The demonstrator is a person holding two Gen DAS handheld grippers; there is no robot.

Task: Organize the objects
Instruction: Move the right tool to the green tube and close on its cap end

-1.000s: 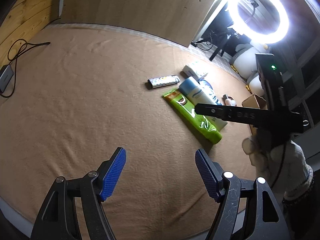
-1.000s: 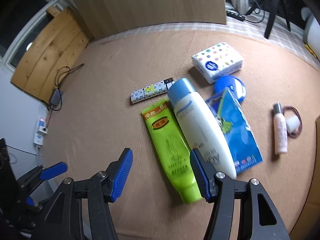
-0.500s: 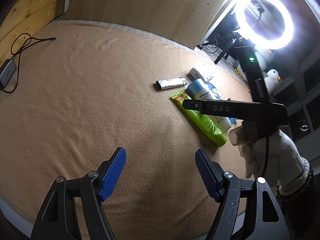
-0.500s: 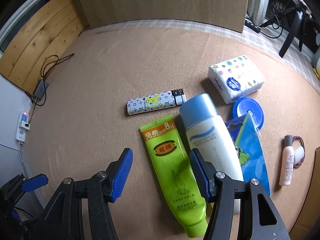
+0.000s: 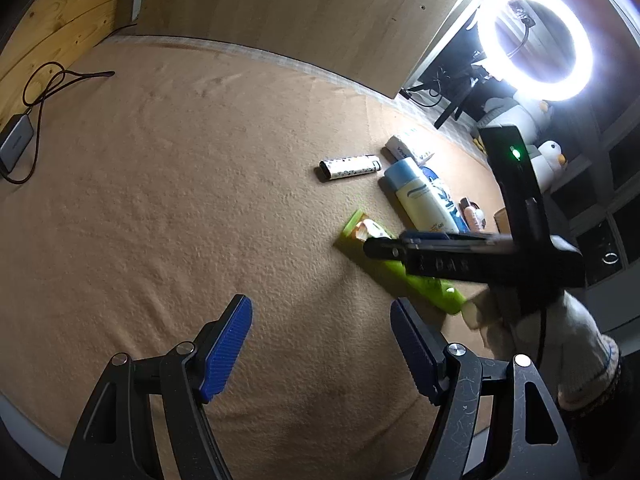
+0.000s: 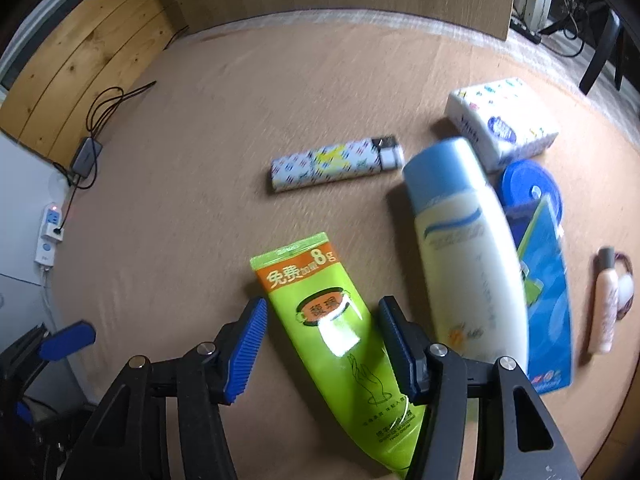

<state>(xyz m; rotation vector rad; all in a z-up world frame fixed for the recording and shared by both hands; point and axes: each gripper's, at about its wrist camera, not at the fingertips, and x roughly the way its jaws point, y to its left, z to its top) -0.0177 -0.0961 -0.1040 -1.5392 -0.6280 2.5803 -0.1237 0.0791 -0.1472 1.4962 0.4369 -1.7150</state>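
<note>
On the tan blanket a green tube lies flat, and my right gripper is open and straddles its middle; the pads do not touch it. Beside the tube are a white bottle with a blue cap, a patterned lighter, a tissue pack, a blue round lid, a blue packet and a small pink bottle. In the left wrist view my left gripper hangs open over bare blanket, left of the green tube, with the right gripper low over that tube.
A cable and adapter lie at the blanket's far left edge, and a power strip sits on the floor. A wooden board stands behind the blanket. A bright ring light and a cardboard box are at the right.
My right gripper came down and forward over the green tube, which now lies between its fingers. A gloved hand carries it lower in the left wrist view. The left gripper stayed put.
</note>
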